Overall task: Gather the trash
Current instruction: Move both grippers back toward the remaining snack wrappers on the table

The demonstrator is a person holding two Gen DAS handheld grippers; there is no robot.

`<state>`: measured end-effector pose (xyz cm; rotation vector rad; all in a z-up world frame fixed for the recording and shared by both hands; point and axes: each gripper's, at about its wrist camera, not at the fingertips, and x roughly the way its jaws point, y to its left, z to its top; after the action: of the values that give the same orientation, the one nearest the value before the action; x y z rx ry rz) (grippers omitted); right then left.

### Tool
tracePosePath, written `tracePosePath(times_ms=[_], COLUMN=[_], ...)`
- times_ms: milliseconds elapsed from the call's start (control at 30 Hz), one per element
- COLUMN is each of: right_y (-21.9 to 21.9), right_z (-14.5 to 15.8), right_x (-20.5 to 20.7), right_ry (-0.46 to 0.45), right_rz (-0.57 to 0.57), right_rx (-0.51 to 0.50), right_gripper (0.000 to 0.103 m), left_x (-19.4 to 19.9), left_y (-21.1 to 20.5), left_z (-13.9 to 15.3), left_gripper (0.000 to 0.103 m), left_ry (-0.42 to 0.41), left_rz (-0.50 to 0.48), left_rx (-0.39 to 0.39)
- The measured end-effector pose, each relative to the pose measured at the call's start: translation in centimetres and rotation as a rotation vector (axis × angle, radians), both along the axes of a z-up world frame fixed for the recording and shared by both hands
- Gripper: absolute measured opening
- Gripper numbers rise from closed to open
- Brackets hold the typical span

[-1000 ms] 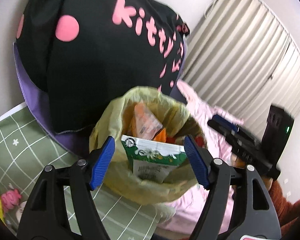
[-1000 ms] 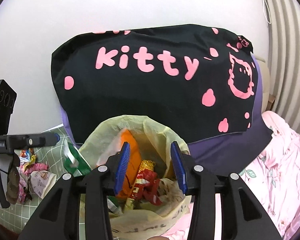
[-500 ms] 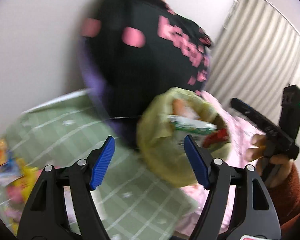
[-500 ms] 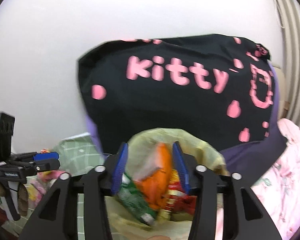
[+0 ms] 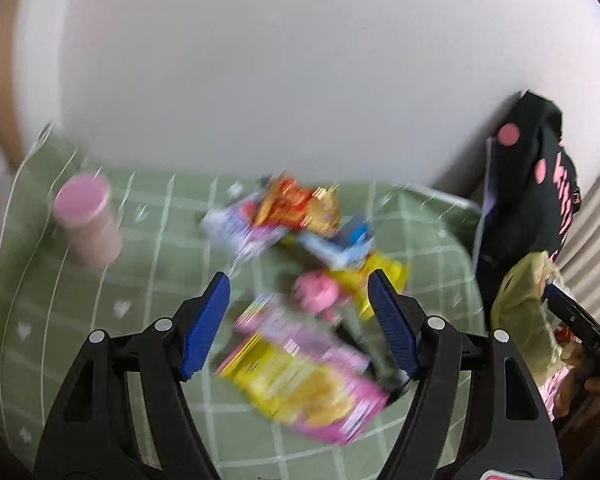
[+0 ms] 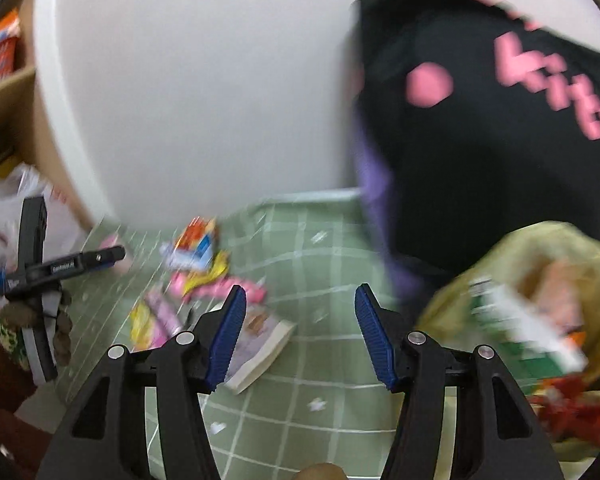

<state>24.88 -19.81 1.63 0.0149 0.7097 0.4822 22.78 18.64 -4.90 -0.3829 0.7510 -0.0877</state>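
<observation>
Our left gripper (image 5: 298,322) gaped wide and empty above blurred snack wrappers (image 5: 300,376) lying just ahead on the green cloth (image 5: 80,320); our right gripper (image 6: 298,334), equally spread, had the yellow trash bag (image 6: 540,280) to its right.

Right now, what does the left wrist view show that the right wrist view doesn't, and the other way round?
Only the left wrist view shows the pink cylindrical container standing on the green checked cloth.

Only the right wrist view shows the green and white carton inside the yellow trash bag, plus a pale booklet-like packet near the open right gripper.

Both show the blurred pile of snack wrappers, the pink and yellow packet, the black Kitty pillow, and the open left gripper.
</observation>
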Motion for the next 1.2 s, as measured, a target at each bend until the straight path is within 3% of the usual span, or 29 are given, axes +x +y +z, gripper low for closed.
tracePosePath(times_ms=[133,300,367,467,533,667,767,833,967,1067,1200], right_y=[3.1,6.0,7.3,8.4,8.8,9.6,10.4,10.4,9.5,8.2,7.1], right_z=[-2.1,-4.4,-5.3,-6.5,-6.9,-7.8,-8.6,-9.1,-10.5,-11.0,-11.5], right_x=[0.7,0.6,0.6,0.7,1.0,2.4,3.6,4.7,6.7,6.6,4.0], right_ry=[0.054,0.085,0.091,0.077,0.068,0.059,0.052,0.054,0.170,0.228,0.252], right_rz=[0.088,0.190,0.223,0.236,0.248,0.309,0.331,0.305,0.272,0.256,0.266], right_rx=[-0.040,-0.072,-0.113,-0.167,-0.175,-0.212,-0.227,-0.192,-0.043,0.019,-0.017], right_gripper=[0.053,0.053,0.053,0.053,0.053,0.053,0.053,0.053,0.053,0.053,0.053], left_x=[-2.2,-4.1,-4.0,-3.1,-2.7,-2.5,-2.5,-2.4,-2.7,-3.5,-3.8], left_y=[0.7,-0.2,-1.5,-3.4,-4.8,-6.8,-5.8,-4.4,-2.0,-1.7,-3.4], left_z=[-2.0,-4.1,-4.9,-5.4,-5.4,-6.0,-6.3,-6.4,-5.6,-3.9,-2.9], left_gripper=[0.068,0.068,0.068,0.068,0.068,0.068,0.068,0.068,0.068,0.068,0.068], left_ry=[0.054,0.126,0.154,0.181,0.185,0.207,0.218,0.227,0.204,0.135,0.092], left_rz=[0.006,-0.061,-0.089,-0.110,-0.136,-0.168,-0.128,-0.070,-0.017,-0.061,-0.147], left_rx=[0.017,-0.059,-0.115,-0.137,-0.110,0.047,0.075,0.086,0.054,0.013,0.013])
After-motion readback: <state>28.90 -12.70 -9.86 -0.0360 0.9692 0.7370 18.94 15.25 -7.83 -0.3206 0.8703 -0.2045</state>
